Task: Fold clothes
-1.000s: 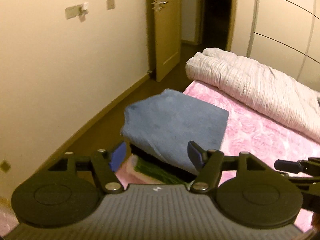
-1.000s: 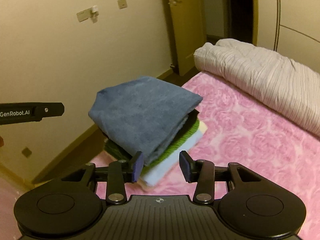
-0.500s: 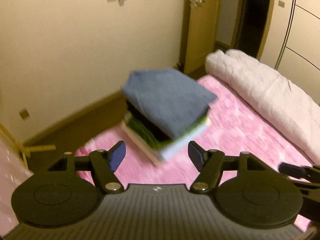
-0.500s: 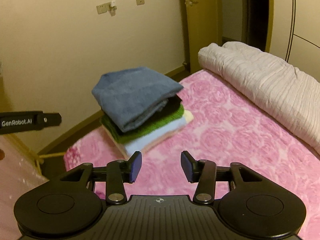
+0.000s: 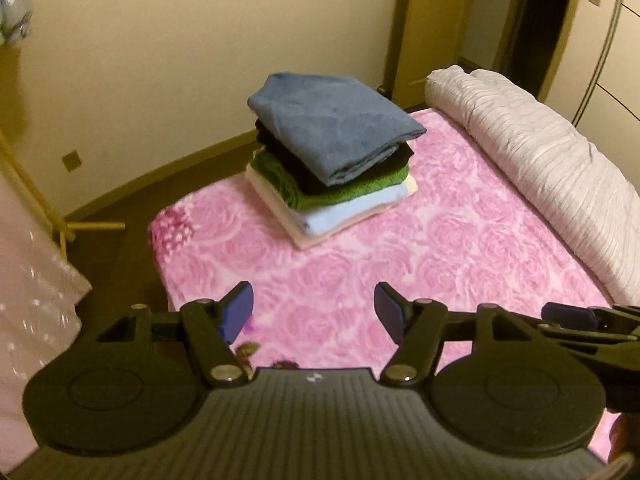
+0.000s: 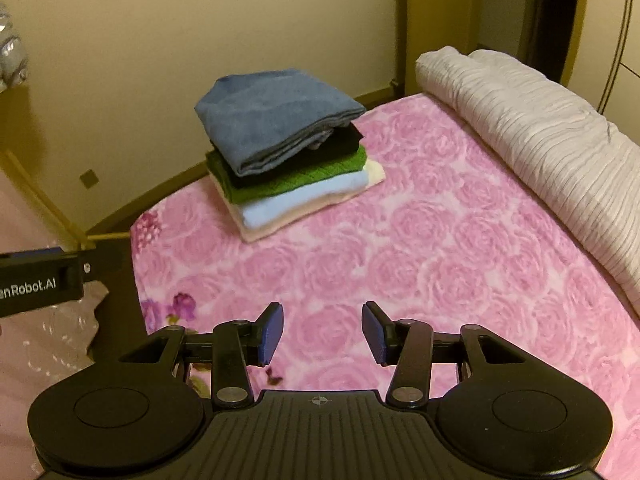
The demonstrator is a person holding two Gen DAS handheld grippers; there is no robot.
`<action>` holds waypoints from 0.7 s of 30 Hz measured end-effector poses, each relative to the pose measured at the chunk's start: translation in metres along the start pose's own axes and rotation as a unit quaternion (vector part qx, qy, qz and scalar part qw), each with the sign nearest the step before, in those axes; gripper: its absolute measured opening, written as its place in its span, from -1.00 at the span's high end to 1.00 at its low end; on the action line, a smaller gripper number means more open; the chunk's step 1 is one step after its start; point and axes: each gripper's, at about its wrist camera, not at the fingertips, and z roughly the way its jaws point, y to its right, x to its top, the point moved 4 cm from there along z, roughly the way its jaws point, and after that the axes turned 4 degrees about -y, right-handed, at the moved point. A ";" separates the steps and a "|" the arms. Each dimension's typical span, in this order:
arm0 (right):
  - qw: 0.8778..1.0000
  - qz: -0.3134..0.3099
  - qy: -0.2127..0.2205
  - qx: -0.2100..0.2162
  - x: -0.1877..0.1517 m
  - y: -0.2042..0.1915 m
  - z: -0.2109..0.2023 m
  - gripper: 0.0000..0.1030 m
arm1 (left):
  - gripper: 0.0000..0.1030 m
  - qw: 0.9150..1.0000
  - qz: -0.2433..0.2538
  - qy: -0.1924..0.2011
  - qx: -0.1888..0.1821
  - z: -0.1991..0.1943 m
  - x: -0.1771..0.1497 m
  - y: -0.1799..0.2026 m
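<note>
Stack of folded clothes (image 5: 332, 164) resting near the far corner of the pink rose-patterned bed (image 5: 420, 264), blue garment (image 6: 272, 124) uppermost, rolled striped quilt (image 6: 532, 136) along the far side. Both grippers now stand farther back from the stack than a second earlier, when it lay just beyond their fingers. Left gripper (image 5: 314, 312) and right gripper (image 6: 322, 334): fingers spread wide, nothing between them, pink bedcover showing in each gap

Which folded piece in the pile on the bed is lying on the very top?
The blue-grey folded cloth is on top. Under it come a black piece, a green one, a light blue one and a cream one lowest.
</note>
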 end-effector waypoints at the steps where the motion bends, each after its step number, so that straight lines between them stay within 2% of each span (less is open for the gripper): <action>1: 1.000 -0.006 -0.002 0.001 0.001 0.002 0.000 0.08 | -0.22 1.000 -0.004 -0.001 0.001 -0.001 -0.002 0.002; 7: 0.999 -0.037 -0.007 0.007 0.010 0.009 0.001 0.08 | -0.22 1.000 -0.025 -0.003 0.012 -0.002 -0.005 0.014; 21: 0.998 -0.044 -0.028 0.021 0.030 0.031 0.023 0.08 | -0.22 0.998 -0.049 -0.018 0.027 0.020 0.003 0.027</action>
